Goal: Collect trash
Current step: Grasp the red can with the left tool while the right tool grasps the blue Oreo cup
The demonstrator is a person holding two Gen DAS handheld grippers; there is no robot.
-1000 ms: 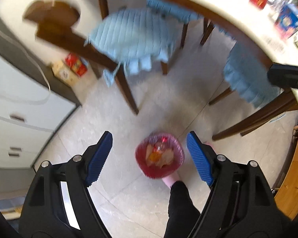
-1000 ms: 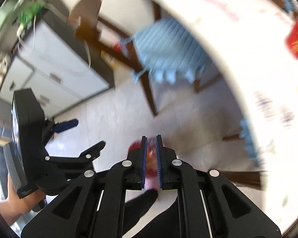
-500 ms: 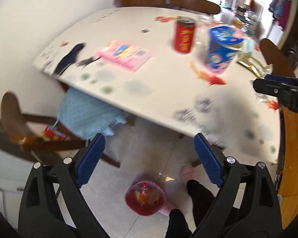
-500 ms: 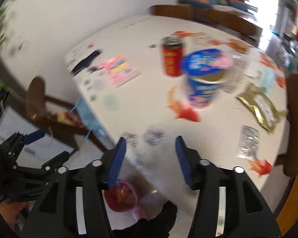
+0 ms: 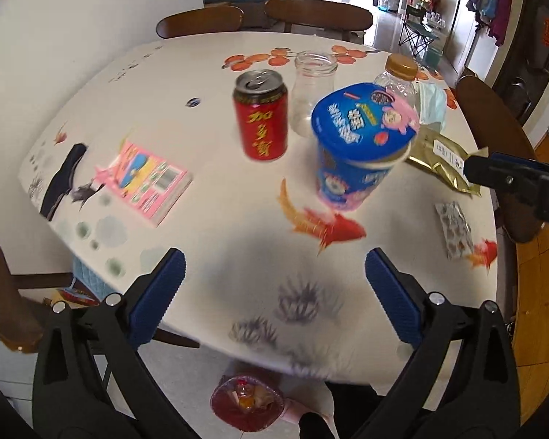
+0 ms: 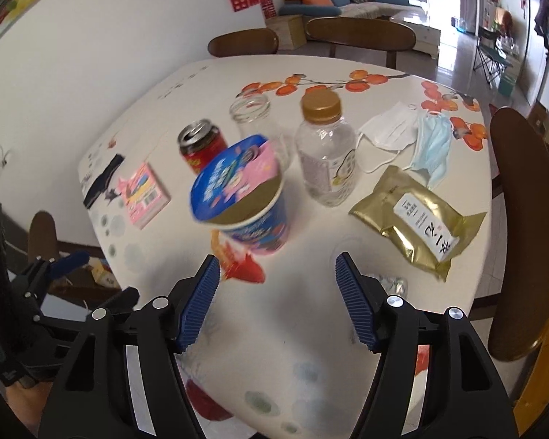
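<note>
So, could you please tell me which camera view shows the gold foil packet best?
The right wrist view: the gold foil packet lies whole and sharp there, its white label facing up. In the left wrist view the packet sits at the right edge, partly hidden behind the blue cup.

Each handheld gripper, the left gripper (image 5: 274, 285) and the right gripper (image 6: 277, 292), shows 2 black plastic arms studded with silver screws and tipped with ribbed blue pads (image 6: 201, 301), above the person's dark trouser leg (image 5: 313, 426) and pink slipper (image 5: 292, 408).
</note>
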